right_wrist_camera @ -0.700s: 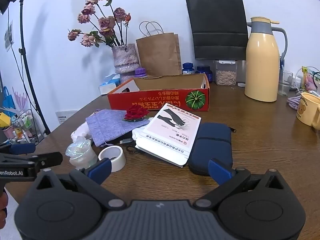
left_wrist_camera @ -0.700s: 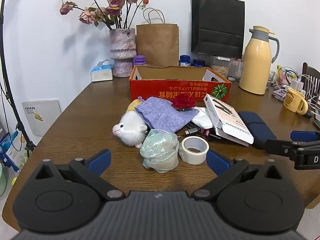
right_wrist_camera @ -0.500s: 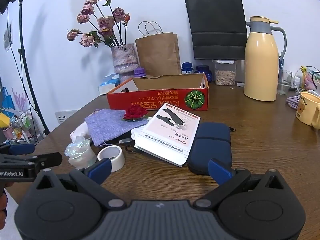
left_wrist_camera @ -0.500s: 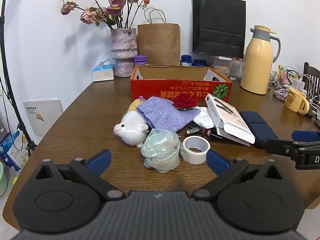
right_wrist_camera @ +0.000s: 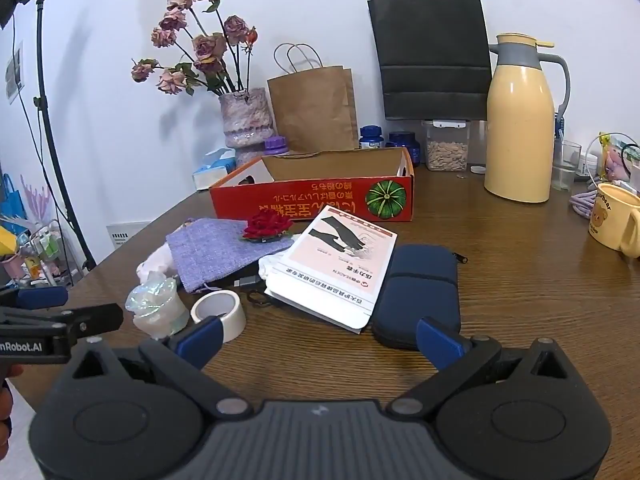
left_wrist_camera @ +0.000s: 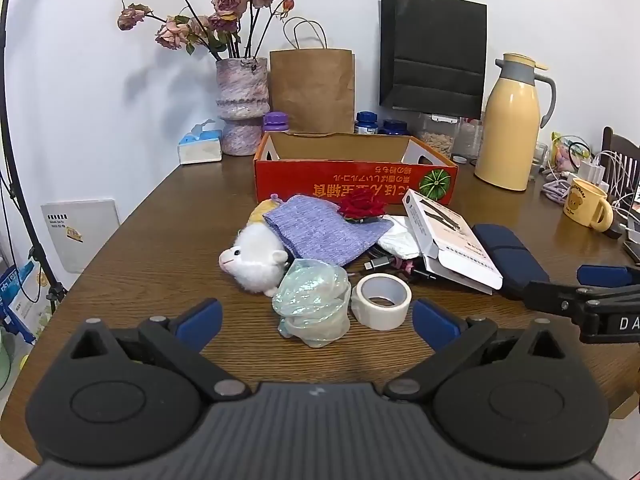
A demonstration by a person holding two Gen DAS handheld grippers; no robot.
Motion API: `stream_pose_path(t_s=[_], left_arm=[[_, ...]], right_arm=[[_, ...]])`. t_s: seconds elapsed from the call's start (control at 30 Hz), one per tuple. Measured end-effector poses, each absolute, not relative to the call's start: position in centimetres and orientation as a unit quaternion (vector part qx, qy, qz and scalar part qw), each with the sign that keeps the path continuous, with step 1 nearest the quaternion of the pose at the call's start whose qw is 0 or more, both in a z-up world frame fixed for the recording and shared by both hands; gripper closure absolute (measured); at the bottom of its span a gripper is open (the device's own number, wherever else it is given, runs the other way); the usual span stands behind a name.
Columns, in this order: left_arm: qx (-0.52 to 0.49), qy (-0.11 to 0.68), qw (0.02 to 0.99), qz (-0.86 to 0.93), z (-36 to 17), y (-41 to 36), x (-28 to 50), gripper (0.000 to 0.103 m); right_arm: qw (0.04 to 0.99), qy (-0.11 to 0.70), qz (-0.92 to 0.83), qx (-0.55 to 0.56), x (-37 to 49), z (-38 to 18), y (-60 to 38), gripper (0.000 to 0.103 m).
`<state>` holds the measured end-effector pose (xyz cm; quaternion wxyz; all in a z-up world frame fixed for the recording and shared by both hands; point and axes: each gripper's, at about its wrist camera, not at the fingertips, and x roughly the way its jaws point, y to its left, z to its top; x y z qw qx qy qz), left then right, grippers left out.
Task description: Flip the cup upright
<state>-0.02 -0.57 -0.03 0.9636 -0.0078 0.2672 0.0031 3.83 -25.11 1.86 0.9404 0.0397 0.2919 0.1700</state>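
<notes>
On a cluttered wooden table (left_wrist_camera: 152,264), iridescent cup (left_wrist_camera: 313,303) beside tape roll (left_wrist_camera: 382,295), white wall behind

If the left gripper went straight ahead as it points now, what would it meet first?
Most likely the iridescent cup, lying between the open fingers of the left gripper; the tape roll sits just right of it.

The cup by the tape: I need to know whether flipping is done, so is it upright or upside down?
Upside down, it seems: the cup widens toward the table and no open rim shows on top.
</notes>
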Motion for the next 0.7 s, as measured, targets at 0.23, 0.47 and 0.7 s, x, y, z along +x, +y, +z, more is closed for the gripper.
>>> stream_pose_path(t_s=[0.23,0.47,0.7], left_arm=[[-0.012,0.265,0.964,0.006,-0.05,-0.55,-0.11,0.000],[-0.014,0.253,0.967,0.006,0.02,-0.53,-0.45,0.000],[-0.013,0.249,0.968,0.004,0.08,-0.63,-0.67,0.000]], right_arm=[[0.941,0.290,0.170,0.038,3.72,1.94,-25.07,0.000],[0.943,0.285,0.170,0.032,3.46,1.98,-24.89,0.000],[0.944,0.281,0.170,0.030,3.23,2.16,-24.89,0.000]])
